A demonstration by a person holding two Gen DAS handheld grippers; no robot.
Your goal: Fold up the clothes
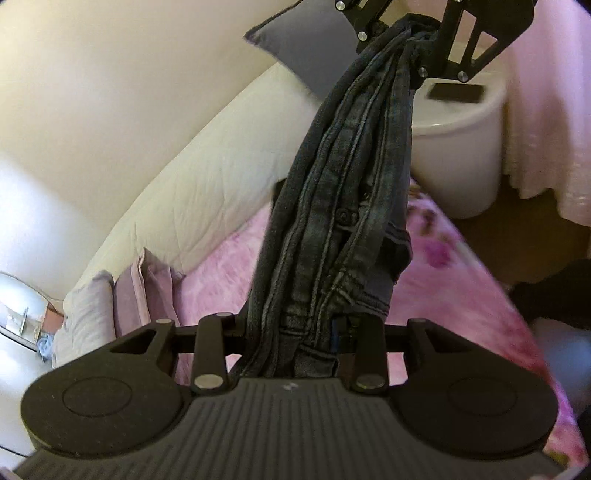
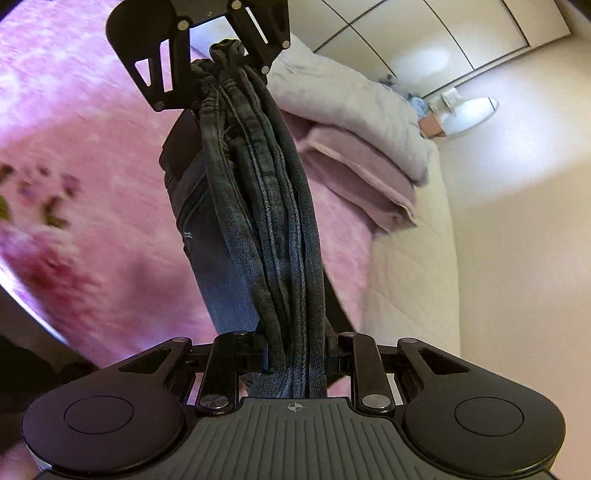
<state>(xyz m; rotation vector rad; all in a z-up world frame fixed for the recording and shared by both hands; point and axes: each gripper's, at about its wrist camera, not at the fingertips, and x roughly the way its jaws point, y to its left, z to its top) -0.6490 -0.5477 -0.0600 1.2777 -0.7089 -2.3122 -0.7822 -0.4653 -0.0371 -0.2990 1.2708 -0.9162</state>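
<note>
i grip the bunched jeans taut above the pink bedspread, my left claw and right claw each clamped on an end; thick denim could slip free under tension.

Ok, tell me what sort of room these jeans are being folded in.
Most likely a bedroom: a bed with a pink floral blanket, stacked pillows against a quilted cream headboard, a round white bedside table, and wardrobe doors behind.
</note>
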